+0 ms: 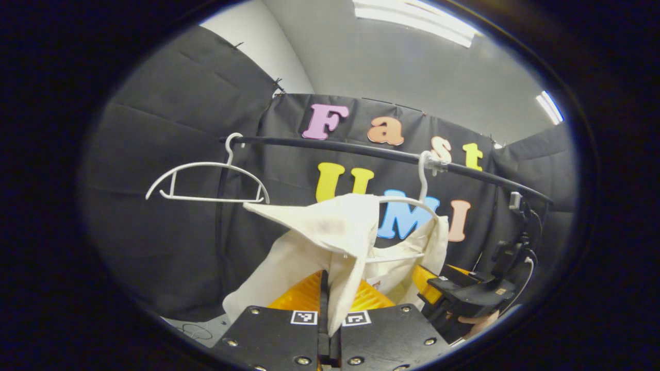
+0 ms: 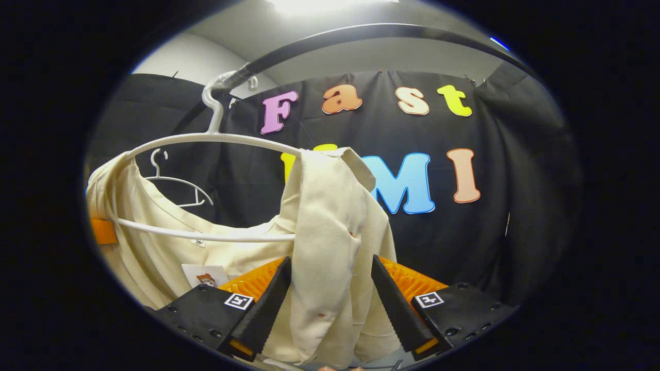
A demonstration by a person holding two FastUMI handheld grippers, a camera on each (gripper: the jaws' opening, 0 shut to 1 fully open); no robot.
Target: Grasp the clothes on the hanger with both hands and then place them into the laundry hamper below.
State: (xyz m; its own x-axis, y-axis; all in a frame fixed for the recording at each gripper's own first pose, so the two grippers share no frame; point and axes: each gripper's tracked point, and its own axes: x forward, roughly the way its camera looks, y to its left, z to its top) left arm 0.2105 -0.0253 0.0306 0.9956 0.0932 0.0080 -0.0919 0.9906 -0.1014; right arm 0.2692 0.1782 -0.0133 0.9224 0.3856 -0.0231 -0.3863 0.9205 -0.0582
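Fingers of the left gripper (image 1: 328, 314) closed together on a fold of the cream garment (image 1: 335, 232), drawn off one shoulder of its white hanger (image 1: 412, 203). Fingers of the right gripper (image 2: 330, 304) spread apart, straddling the garment's other shoulder (image 2: 330, 226) without pinching it. The hanger (image 2: 206, 139) hooks over a black rail (image 1: 361, 149); a second, bare hanger (image 1: 206, 180) hangs farther left. The right gripper (image 1: 464, 293) also appears at lower right of the left gripper view.
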